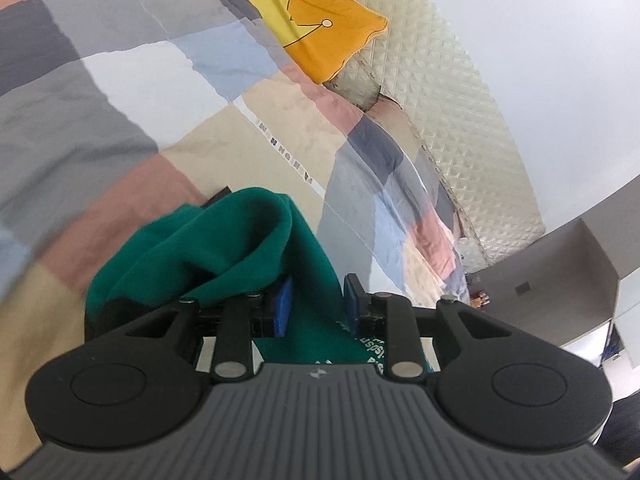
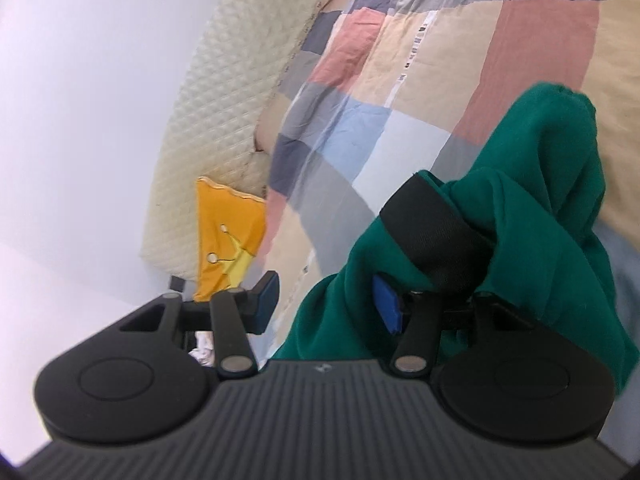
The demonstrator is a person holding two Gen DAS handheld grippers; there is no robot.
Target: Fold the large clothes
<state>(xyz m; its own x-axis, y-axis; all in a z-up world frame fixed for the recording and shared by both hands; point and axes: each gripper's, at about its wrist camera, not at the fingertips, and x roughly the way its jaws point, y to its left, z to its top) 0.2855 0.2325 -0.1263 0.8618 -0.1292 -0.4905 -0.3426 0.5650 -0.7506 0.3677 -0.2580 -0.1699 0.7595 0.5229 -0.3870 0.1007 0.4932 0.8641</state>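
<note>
Two grippers are engaged with one green sweatshirt [image 1: 224,248], which is bunched over a patchwork quilt [image 1: 120,92] of grey, blue, pink and beige squares. From the left wrist view, the left gripper [image 1: 318,304] has green cloth running between its blue pads [image 1: 283,306]; the fabric drapes over the left-hand pad and fills the gap, and the pads appear to close on it, though the exact contact is partly hidden by the folds. White lettering shows on the sweatshirt just below that gap, too cut off to read. From the right wrist view, the right gripper [image 2: 328,300] stands with its jaws parted: one blue pad [image 2: 267,298] is bare, clear of the sweatshirt [image 2: 520,216] with quilt [image 2: 440,60] visible behind it, while the other pad is wrapped in green cloth, with a black ribbed cuff [image 2: 432,232] lying just above it. No pinch is visible on this side (the cloth hangs on one finger only). An orange cushion [image 1: 320,24] with a yellow crown drawing lies at the quilt's far edge, touching it, against a cream quilted headboard [image 1: 460,92]. Beyond the headboard is a plain white wall [image 1: 560,40], and past the quilt's lower corner stands grey furniture [image 1: 580,272].
</note>
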